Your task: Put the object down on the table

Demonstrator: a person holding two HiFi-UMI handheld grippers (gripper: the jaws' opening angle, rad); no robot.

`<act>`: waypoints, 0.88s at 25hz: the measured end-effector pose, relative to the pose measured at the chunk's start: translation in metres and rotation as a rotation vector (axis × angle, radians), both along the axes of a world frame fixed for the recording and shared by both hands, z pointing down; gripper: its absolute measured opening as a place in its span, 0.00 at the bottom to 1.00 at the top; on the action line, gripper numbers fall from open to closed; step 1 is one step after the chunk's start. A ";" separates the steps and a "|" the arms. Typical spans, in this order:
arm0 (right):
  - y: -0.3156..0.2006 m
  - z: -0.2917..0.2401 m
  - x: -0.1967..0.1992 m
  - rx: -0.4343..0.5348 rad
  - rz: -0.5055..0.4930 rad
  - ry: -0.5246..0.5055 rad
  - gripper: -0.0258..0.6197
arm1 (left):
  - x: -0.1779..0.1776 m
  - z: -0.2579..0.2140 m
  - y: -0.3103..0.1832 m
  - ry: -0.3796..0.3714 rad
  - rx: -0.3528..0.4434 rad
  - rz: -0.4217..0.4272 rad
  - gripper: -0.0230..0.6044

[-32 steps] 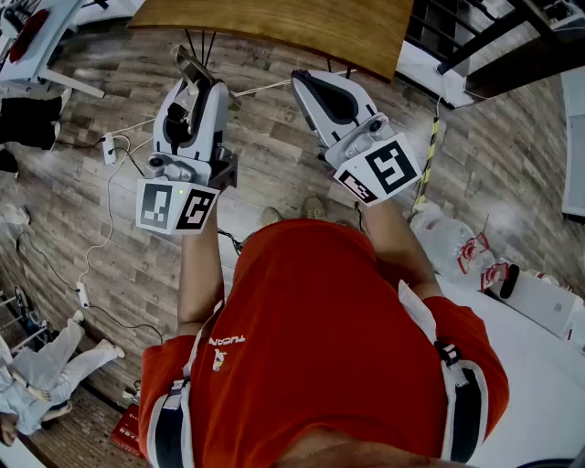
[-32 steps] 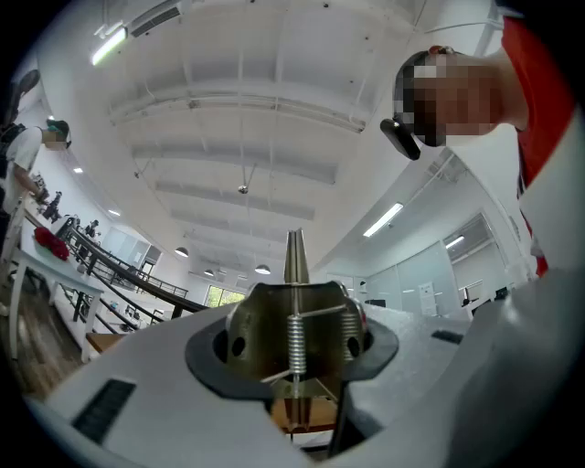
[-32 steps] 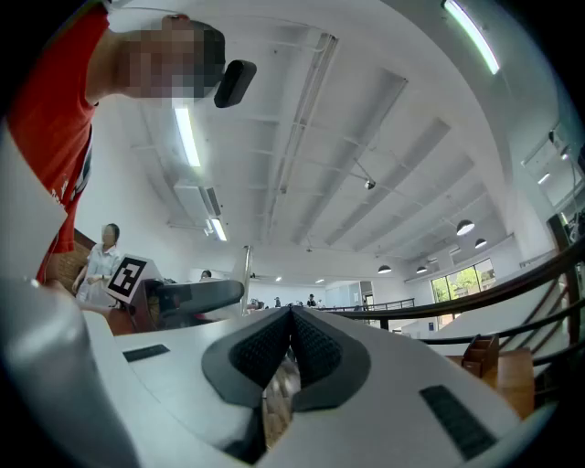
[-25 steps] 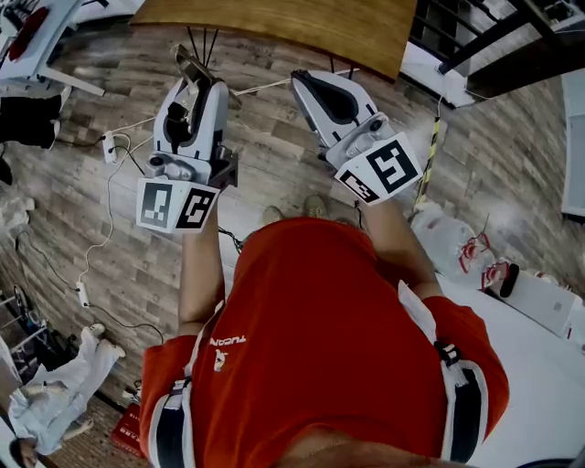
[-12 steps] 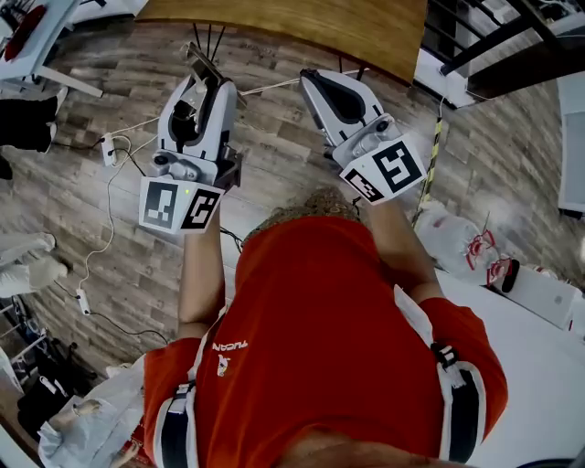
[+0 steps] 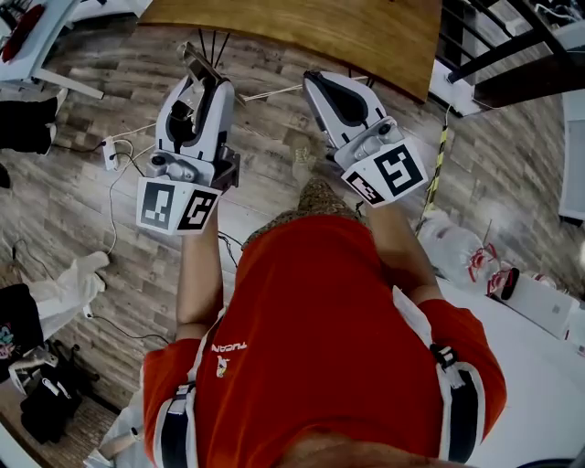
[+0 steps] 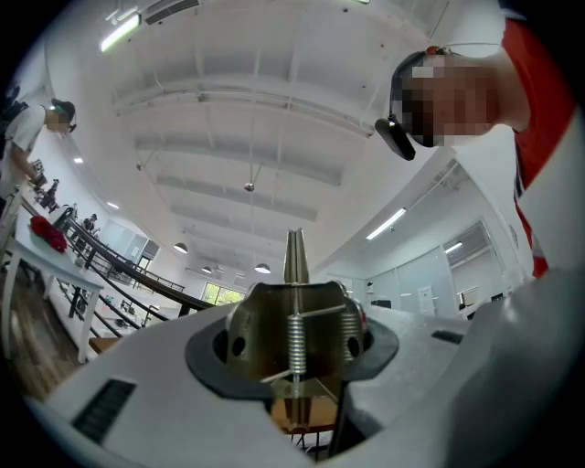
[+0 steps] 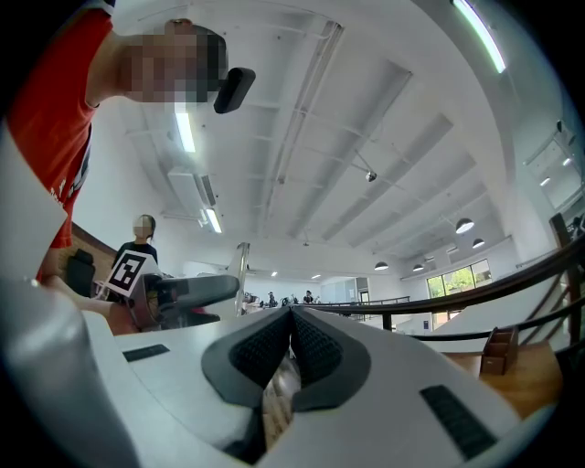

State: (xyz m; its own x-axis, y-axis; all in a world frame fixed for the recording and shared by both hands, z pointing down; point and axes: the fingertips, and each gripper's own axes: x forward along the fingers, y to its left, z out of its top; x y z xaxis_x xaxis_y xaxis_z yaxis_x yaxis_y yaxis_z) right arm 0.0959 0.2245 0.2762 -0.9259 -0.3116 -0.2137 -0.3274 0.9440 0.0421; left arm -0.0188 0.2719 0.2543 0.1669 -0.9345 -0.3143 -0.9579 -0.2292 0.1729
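The left gripper (image 7: 292,345) has its jaws partly apart and clamped on a brass-coloured metal spring clip (image 7: 265,320), whose thin tip juts out past them. The right gripper (image 8: 291,322) has its jaws pressed together with nothing between them. Both grips look the same as a second ago. In the head view the clip is over the floor (image 6: 265,137), just short of the wooden surface (image 6: 302,23) at 12 o'clock. That surface has slid toward 3 o'clock in the frame, and the person's leg (image 6: 313,196) now reaches forward between the grippers. At 4 o'clock a white plastic bag (image 6: 452,242) lies on the floor; I cannot tell what is in it.
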 end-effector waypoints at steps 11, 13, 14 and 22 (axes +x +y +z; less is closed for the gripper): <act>-0.161 0.003 -0.049 0.028 0.004 0.001 0.08 | -0.053 0.004 -0.152 -0.026 -0.036 -0.020 0.31; -0.193 0.004 -0.059 0.024 -0.006 0.006 0.08 | -0.062 0.005 -0.184 -0.027 -0.049 -0.027 0.31; -0.208 0.004 -0.064 0.023 -0.013 0.009 0.08 | -0.067 0.005 -0.199 -0.028 -0.055 -0.030 0.31; -0.303 0.009 -0.108 -0.002 -0.044 0.035 0.08 | -0.107 0.008 -0.294 -0.030 -0.093 -0.053 0.31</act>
